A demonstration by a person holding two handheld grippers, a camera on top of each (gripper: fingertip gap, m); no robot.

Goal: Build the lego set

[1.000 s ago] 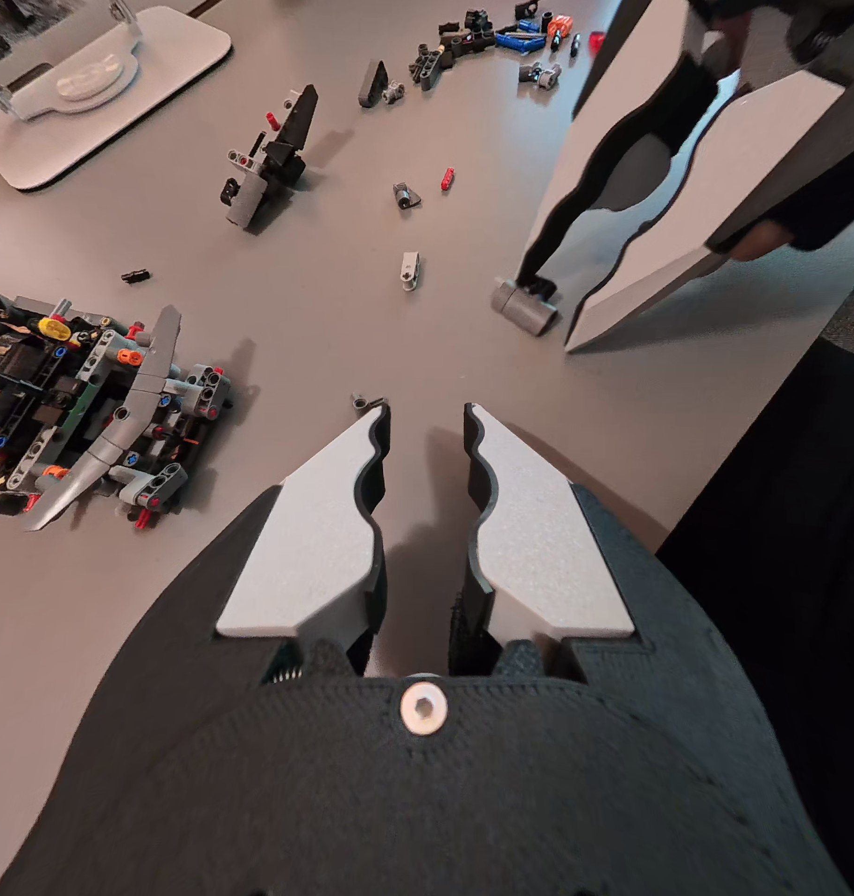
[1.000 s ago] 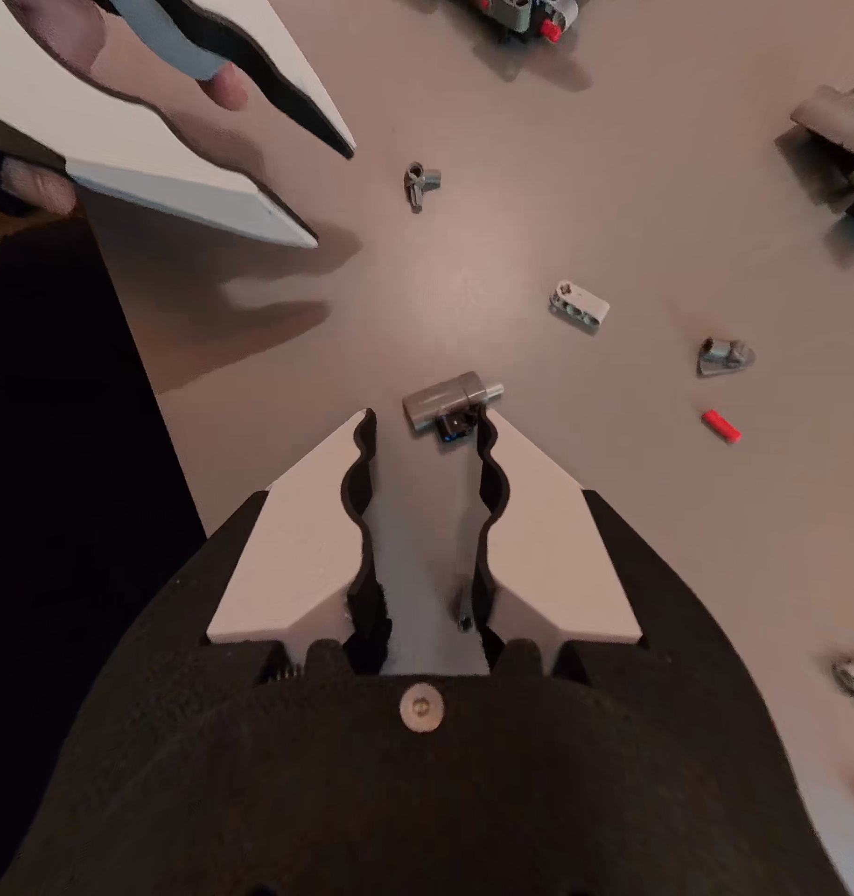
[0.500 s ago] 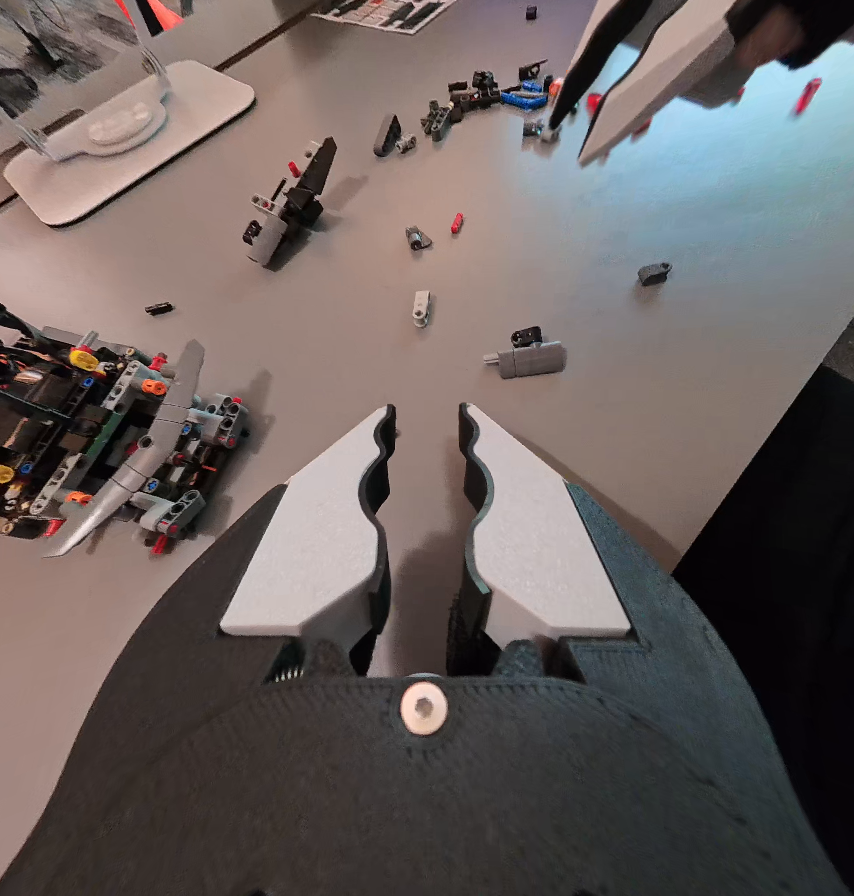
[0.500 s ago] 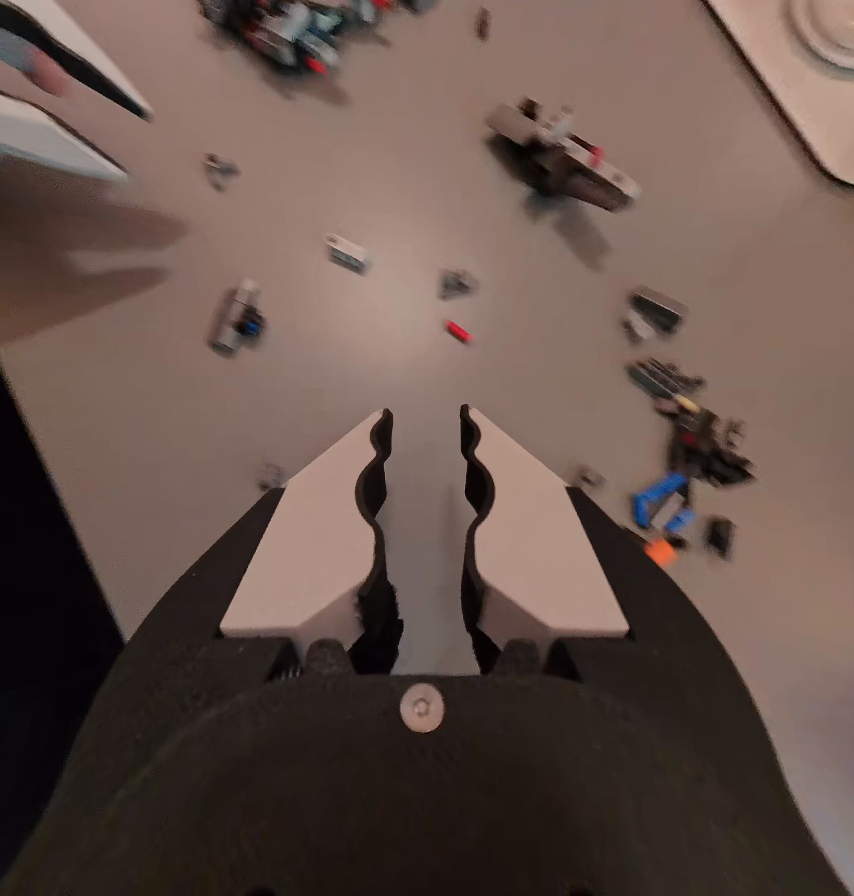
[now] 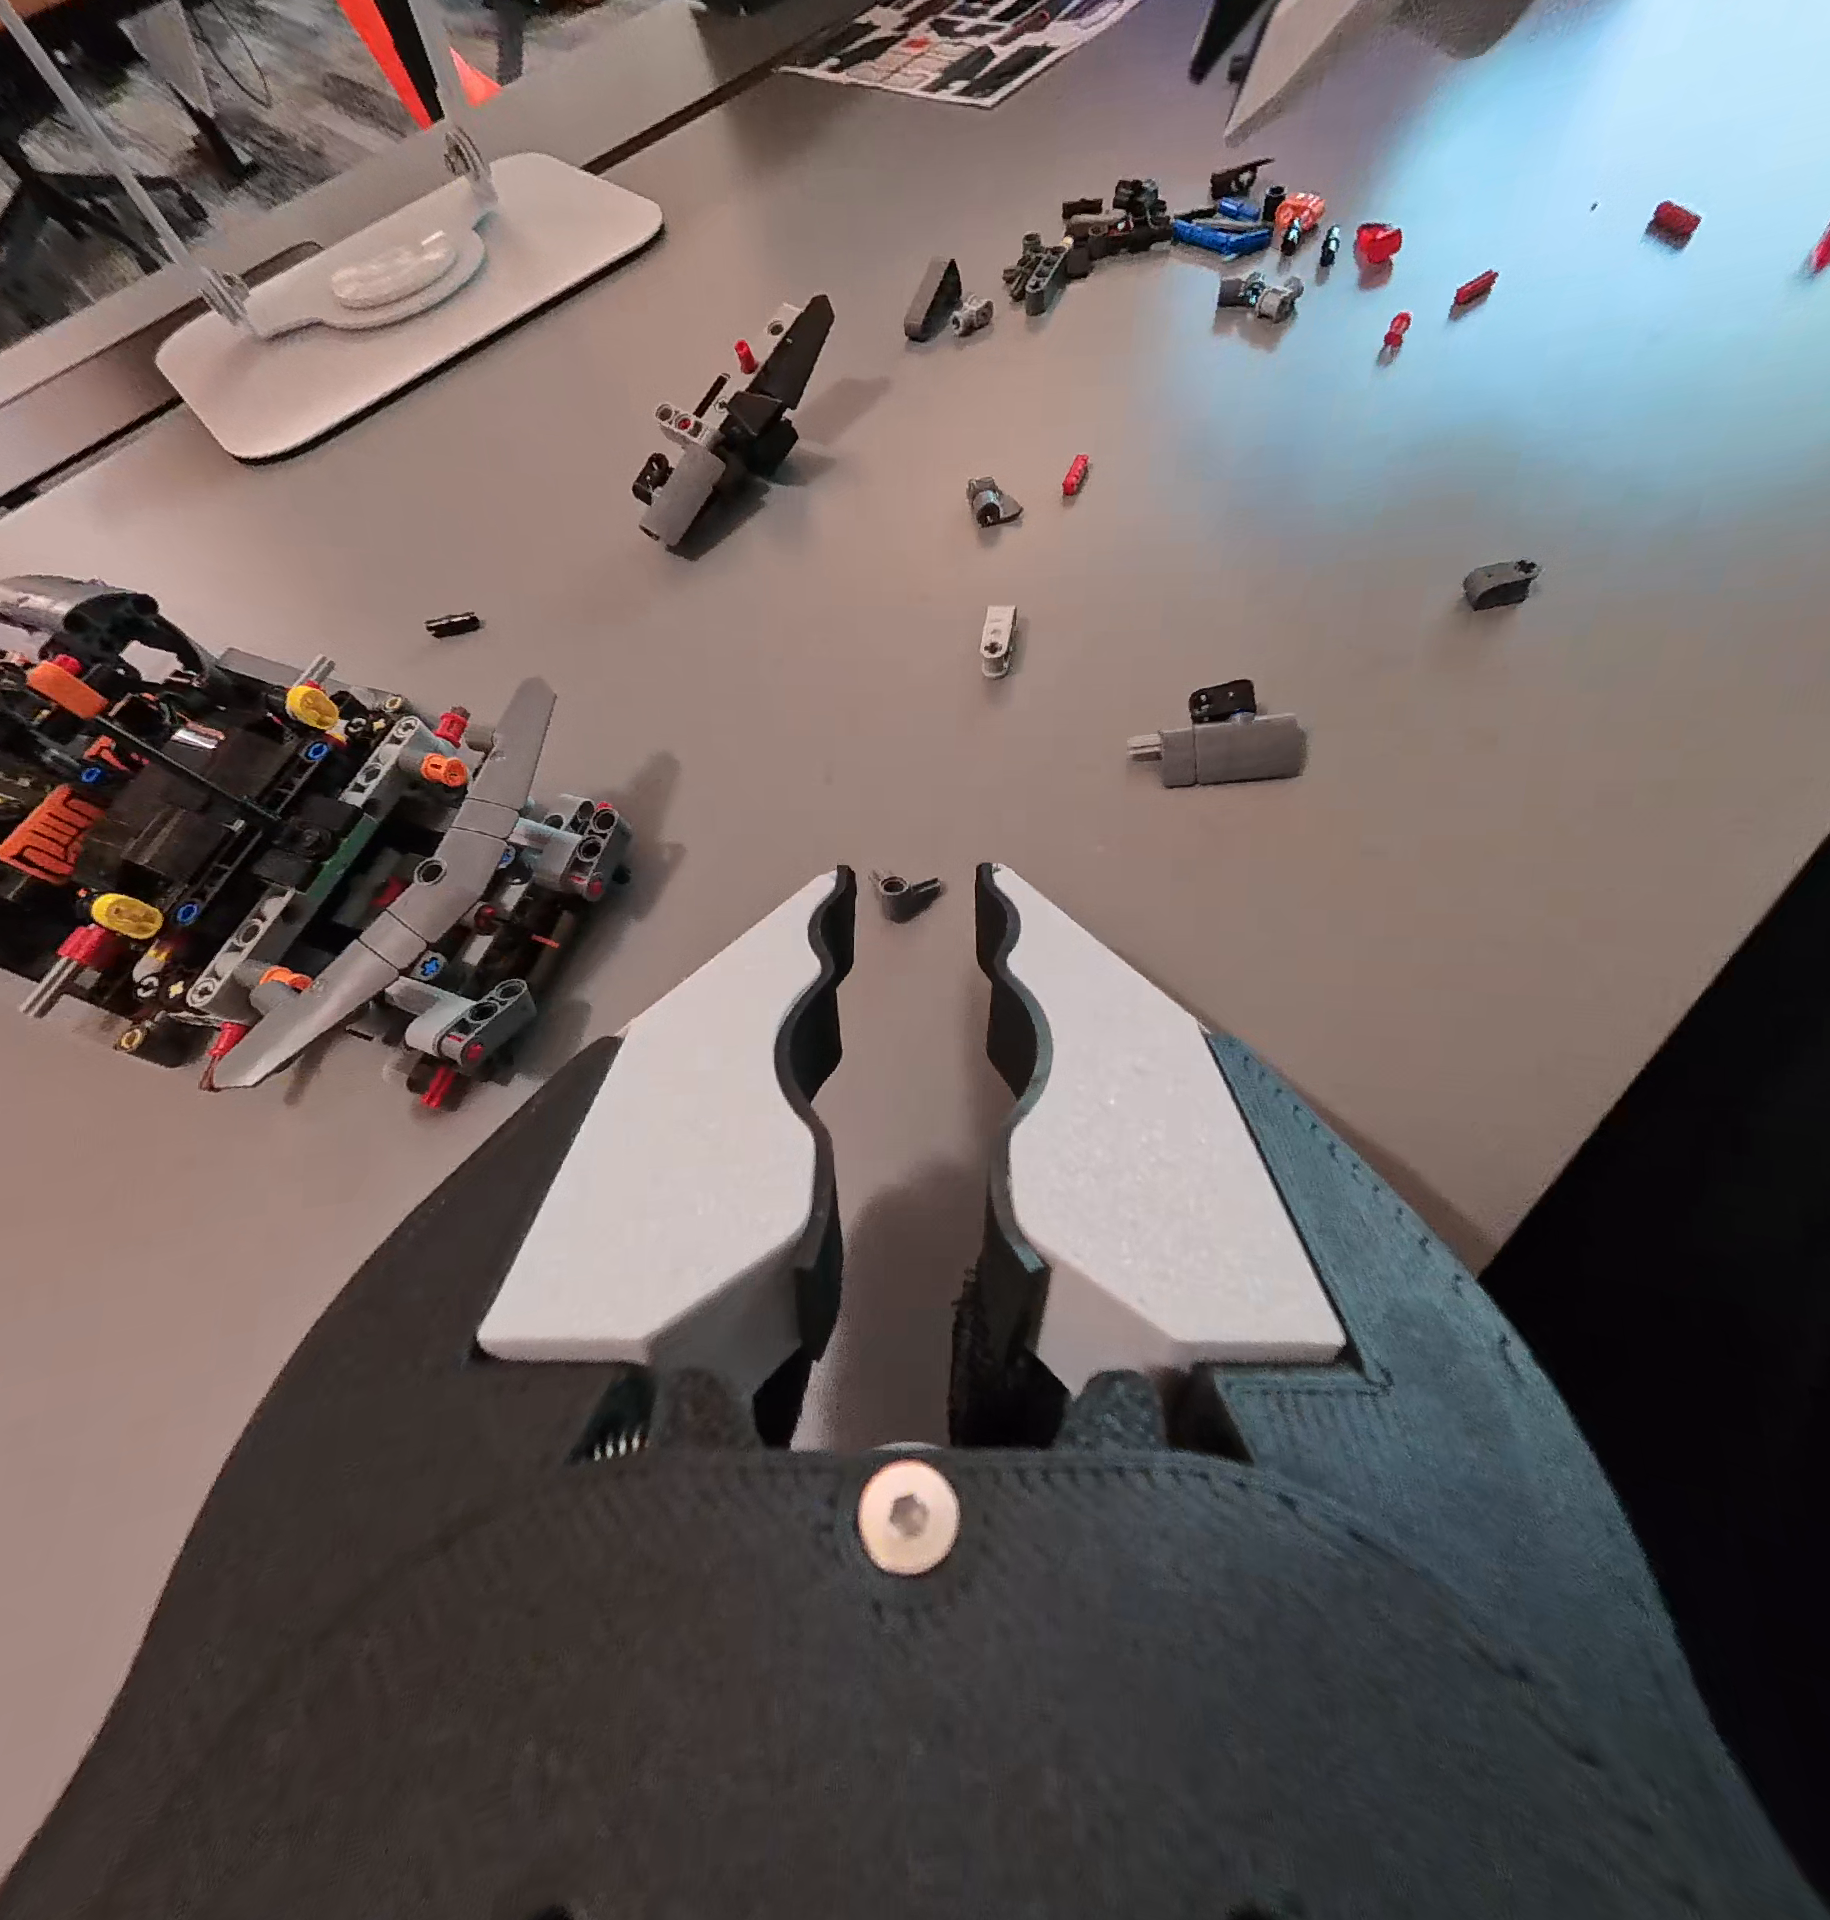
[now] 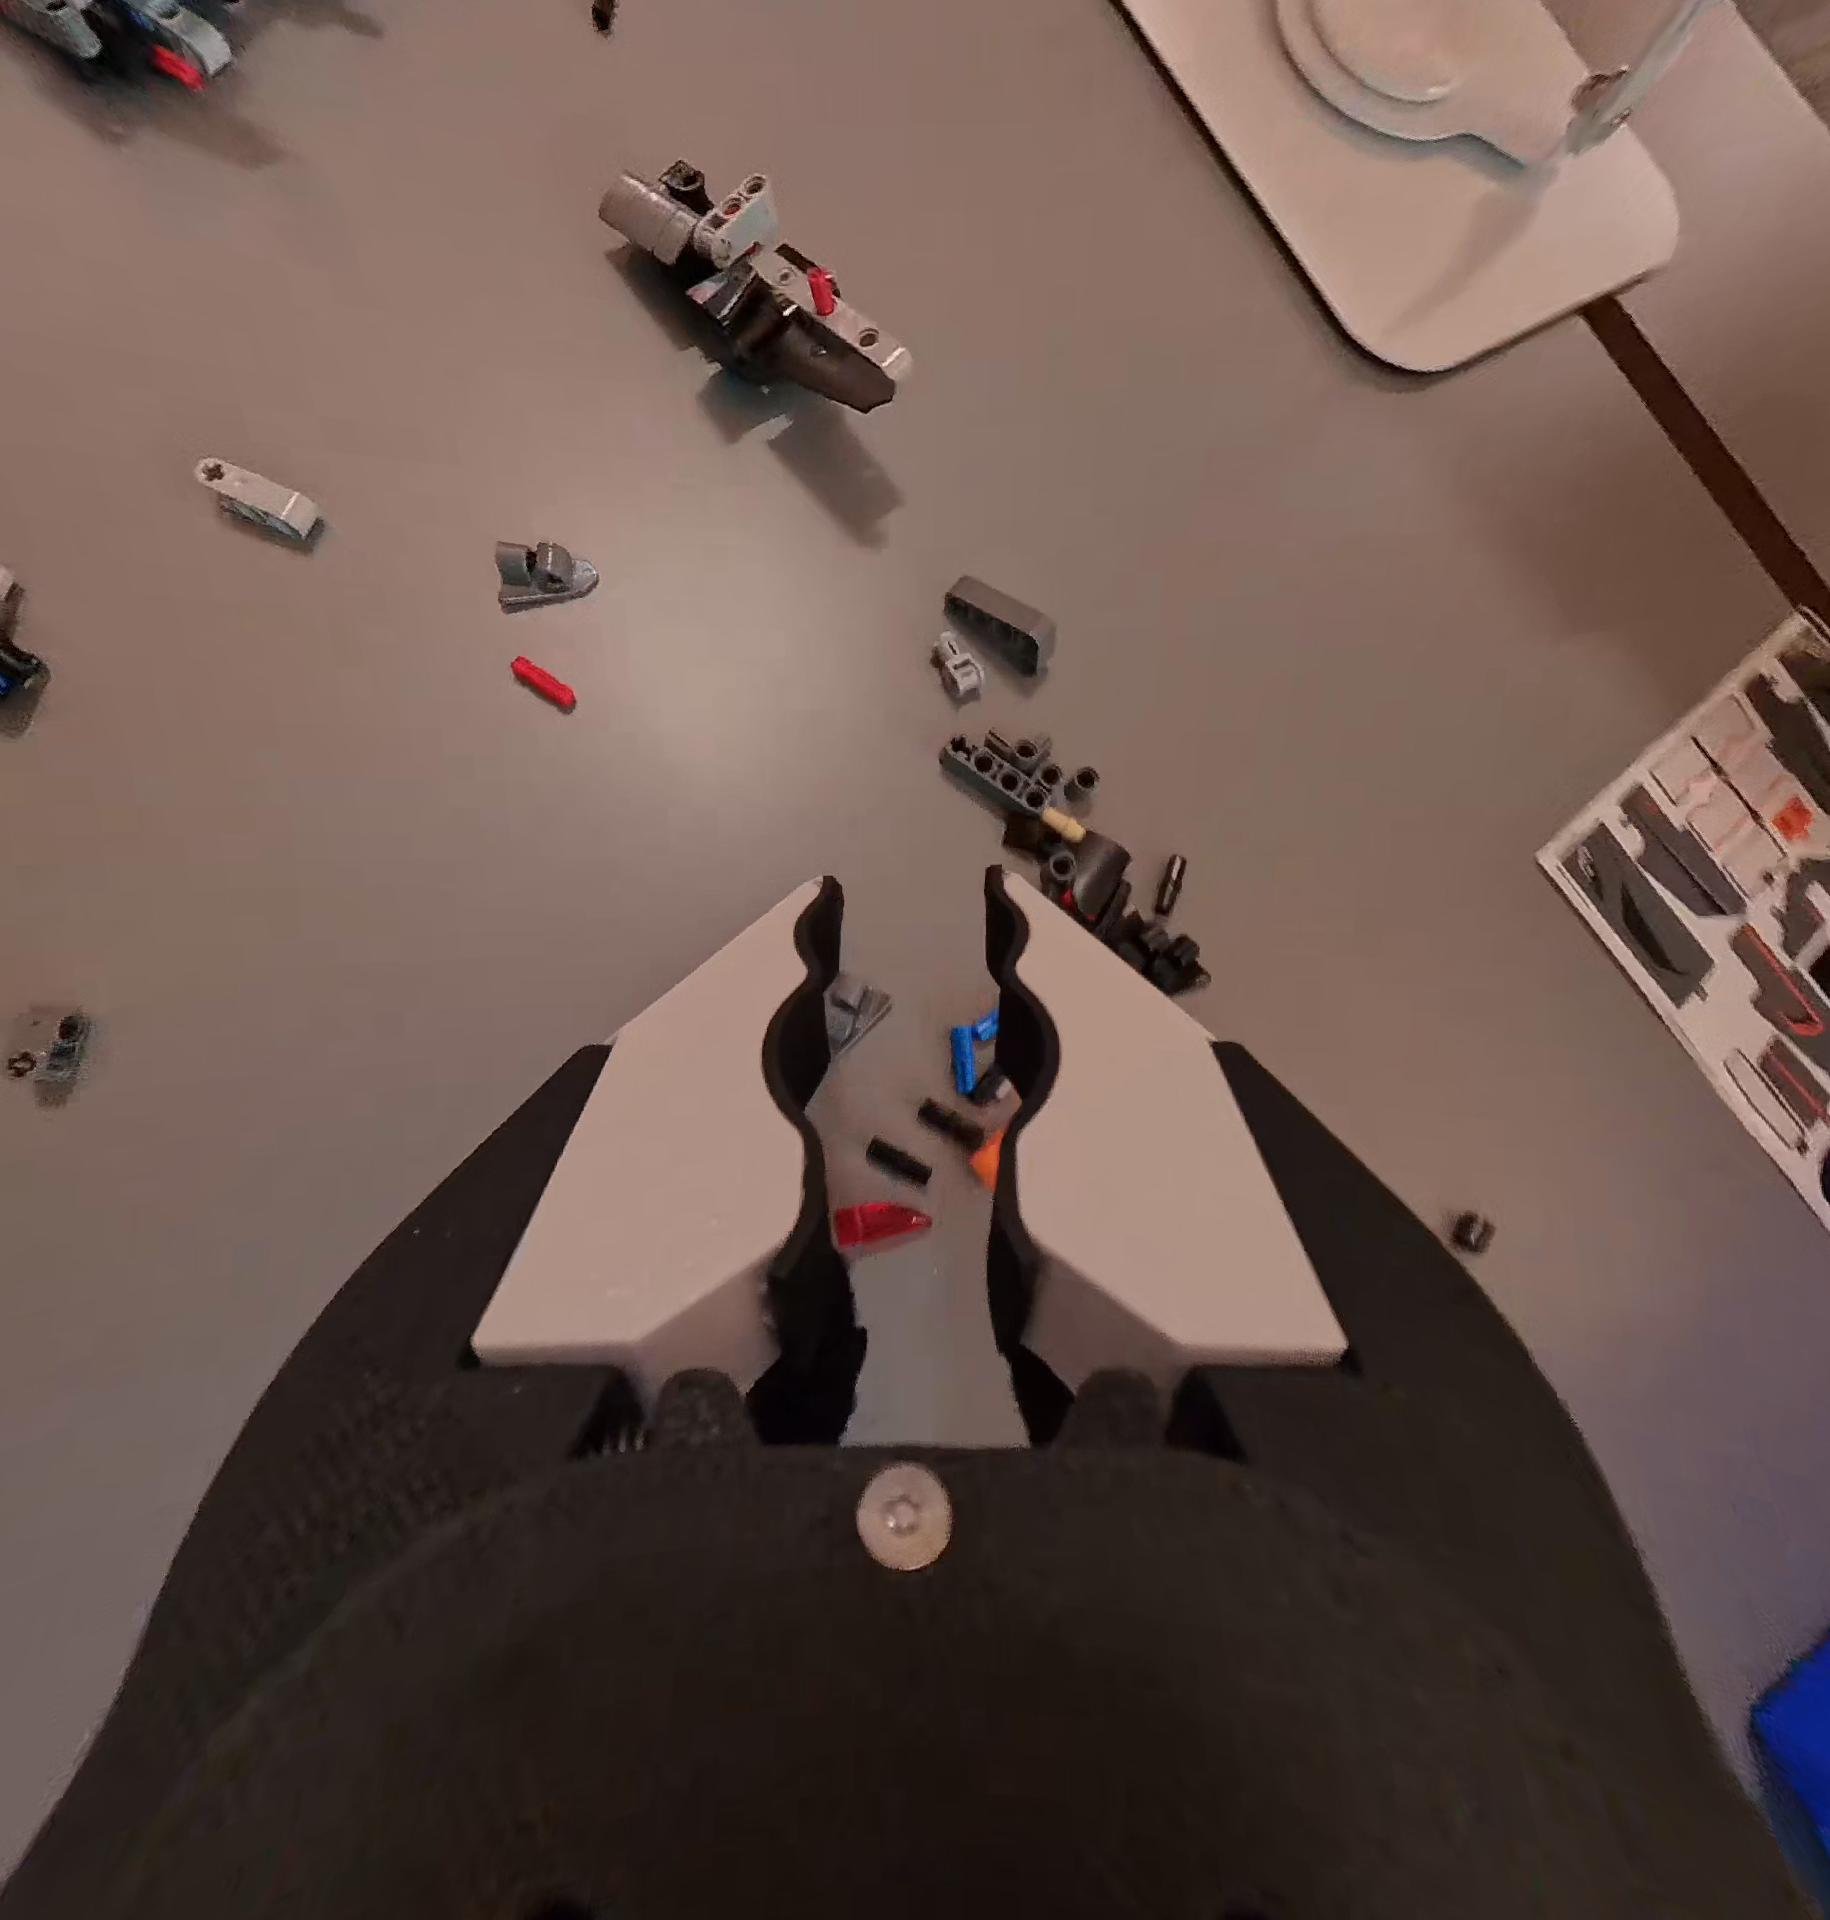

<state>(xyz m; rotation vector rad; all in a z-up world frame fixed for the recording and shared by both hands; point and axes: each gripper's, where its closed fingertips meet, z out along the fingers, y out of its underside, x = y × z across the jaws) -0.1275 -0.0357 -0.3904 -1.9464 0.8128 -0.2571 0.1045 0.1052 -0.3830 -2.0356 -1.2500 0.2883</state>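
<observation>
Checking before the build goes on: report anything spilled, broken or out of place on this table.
Nothing looks damaged. Loose pieces lie scattered over the table rather than sorted, with a cluster near the sticker sheet. A small black-and-grey sub-assembly lies apart from the main model.

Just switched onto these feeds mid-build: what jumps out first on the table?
The big half-built model sits at the table's left in the left wrist view, dense with black, grey, yellow and orange parts. A smaller black and grey assembly lies farther out near the white stand base. The right gripper, open and empty, hangs over a scatter of loose pieces.
</observation>
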